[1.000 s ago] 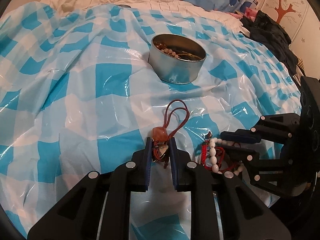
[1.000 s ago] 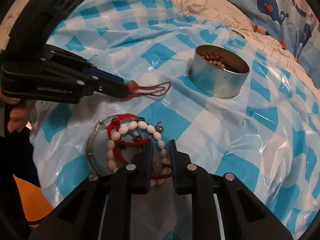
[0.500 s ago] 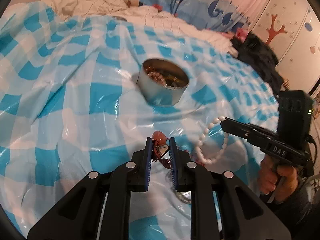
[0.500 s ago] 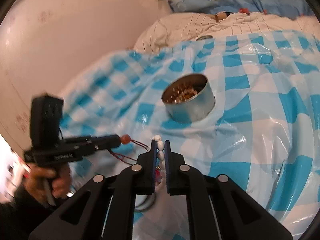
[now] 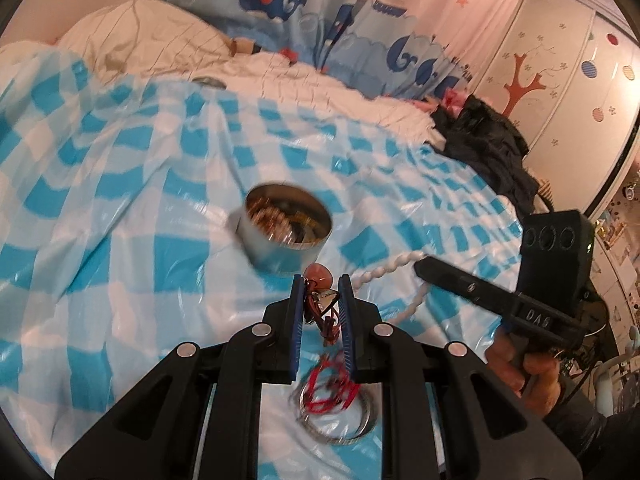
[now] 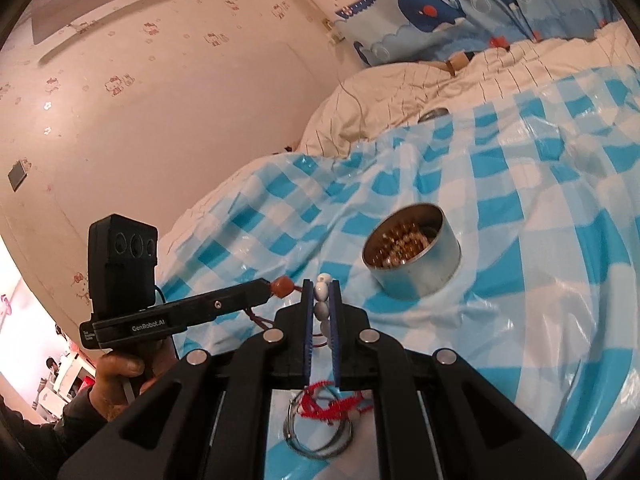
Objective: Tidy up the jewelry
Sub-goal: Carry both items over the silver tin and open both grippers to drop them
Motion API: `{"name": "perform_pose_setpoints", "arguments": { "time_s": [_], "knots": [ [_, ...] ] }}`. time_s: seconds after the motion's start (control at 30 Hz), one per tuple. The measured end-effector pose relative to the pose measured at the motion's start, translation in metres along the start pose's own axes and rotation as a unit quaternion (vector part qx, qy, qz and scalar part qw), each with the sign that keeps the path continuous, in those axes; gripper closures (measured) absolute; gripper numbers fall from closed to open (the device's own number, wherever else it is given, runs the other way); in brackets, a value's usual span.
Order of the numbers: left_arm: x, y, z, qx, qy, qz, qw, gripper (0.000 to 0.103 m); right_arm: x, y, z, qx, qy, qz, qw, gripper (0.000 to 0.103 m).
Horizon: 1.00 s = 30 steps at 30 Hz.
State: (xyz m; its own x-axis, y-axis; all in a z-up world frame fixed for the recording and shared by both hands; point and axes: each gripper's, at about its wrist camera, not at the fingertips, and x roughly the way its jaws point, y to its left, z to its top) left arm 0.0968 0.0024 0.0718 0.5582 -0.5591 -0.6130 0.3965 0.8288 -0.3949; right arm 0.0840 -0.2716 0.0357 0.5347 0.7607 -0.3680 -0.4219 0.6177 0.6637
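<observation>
Round silver metal tin [image 5: 286,236], open top, sits on the blue-and-white checked plastic sheet [image 5: 120,208] spread over the bed. Inside the tin: a heap of small gold-brown and pale beads [image 6: 404,245], bracelets by the look, individual pieces too blurred to separate.

Left gripper [image 5: 322,292] is raised over the sheet just in front of the tin, its fingers [image 5: 297,312] closed on a brown cord piece with an orange-brown bead [image 5: 319,273]; the bead pokes out past the fingertips, cord loops hang below.

Right gripper [image 6: 321,294] is to the right of the tin in the left wrist view, fingers [image 6: 307,320] clamped on a strand of white oval beads [image 6: 322,300], which droops from the tips clear of the sheet.

Nearer than the tin, under both grippers, a red woven cord bracelet [image 6: 332,404] lies tangled on thin silver wire bangles [image 6: 316,446] flat on the sheet.

A hand [image 6: 120,376] grips the left handle; another hand [image 5: 528,368] grips the right one.
</observation>
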Motion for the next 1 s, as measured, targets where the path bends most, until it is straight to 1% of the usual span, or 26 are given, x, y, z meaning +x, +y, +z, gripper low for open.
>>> {"name": "perform_pose_setpoints", "arguments": {
  "time_s": [0.13, 0.33, 0.5, 0.57, 0.6, 0.67, 0.7, 0.77, 0.8, 0.83, 0.87, 0.9, 0.93, 0.97, 1.0],
  "knots": [
    [0.007, -0.005, 0.015, -0.001, -0.019, -0.009, 0.9998, 0.088, 0.005, -0.002, 0.009, -0.002, -0.008, -0.003, 1.0, 0.095],
    [0.02, -0.004, 0.034, -0.016, -0.043, -0.016, 0.9988, 0.088, 0.011, -0.011, 0.028, 0.0, -0.026, -0.007, 1.0, 0.095],
    [0.035, 0.002, 0.049, -0.041, -0.063, -0.03, 0.9967, 0.088, 0.024, -0.019, 0.048, -0.001, -0.034, -0.012, 0.999, 0.095],
    [0.047, 0.007, 0.053, -0.056, -0.066, -0.026, 0.9959, 0.087, 0.034, -0.02, 0.056, -0.006, -0.034, -0.011, 0.999, 0.095],
    [0.057, 0.011, 0.054, -0.069, -0.061, -0.02, 0.9956, 0.087, 0.041, -0.02, 0.061, -0.01, -0.032, -0.011, 0.999, 0.095],
    [0.08, 0.02, 0.055, -0.088, -0.029, 0.001, 0.9957, 0.087, 0.056, -0.02, 0.067, -0.019, -0.025, -0.019, 0.999, 0.095],
    [0.09, 0.025, 0.054, -0.094, -0.012, 0.027, 0.9951, 0.087, 0.063, -0.02, 0.069, -0.024, -0.019, -0.028, 0.999, 0.095],
    [0.098, 0.031, 0.05, -0.105, 0.004, 0.055, 0.9929, 0.087, 0.081, -0.026, 0.07, -0.026, 0.002, -0.053, 0.998, 0.094],
    [0.098, 0.034, 0.049, -0.111, 0.007, 0.06, 0.992, 0.086, 0.086, -0.029, 0.069, -0.024, 0.01, -0.065, 0.998, 0.094],
    [0.095, 0.036, 0.049, -0.114, 0.007, 0.067, 0.9912, 0.082, 0.089, -0.034, 0.066, -0.019, 0.019, -0.08, 0.996, 0.094],
    [0.088, 0.038, 0.048, -0.111, 0.0, 0.075, 0.9909, 0.078, 0.09, -0.037, 0.064, -0.013, 0.023, -0.083, 0.996, 0.093],
    [0.083, 0.038, 0.048, -0.109, -0.006, 0.079, 0.9909, 0.076, 0.089, -0.041, 0.064, -0.006, 0.027, -0.083, 0.996, 0.086],
    [0.075, 0.039, 0.047, -0.108, -0.013, 0.082, 0.9907, 0.07, 0.086, -0.042, 0.064, -0.003, 0.023, -0.086, 0.996, 0.077],
    [0.069, 0.041, 0.046, -0.111, -0.017, 0.084, 0.9902, 0.063, 0.082, -0.042, 0.064, -0.002, 0.017, -0.09, 0.996, 0.075],
    [0.062, 0.043, 0.042, -0.112, -0.021, 0.085, 0.9898, 0.062, 0.078, -0.042, 0.064, -0.001, 0.014, -0.094, 0.996, 0.075]
  ]
}}
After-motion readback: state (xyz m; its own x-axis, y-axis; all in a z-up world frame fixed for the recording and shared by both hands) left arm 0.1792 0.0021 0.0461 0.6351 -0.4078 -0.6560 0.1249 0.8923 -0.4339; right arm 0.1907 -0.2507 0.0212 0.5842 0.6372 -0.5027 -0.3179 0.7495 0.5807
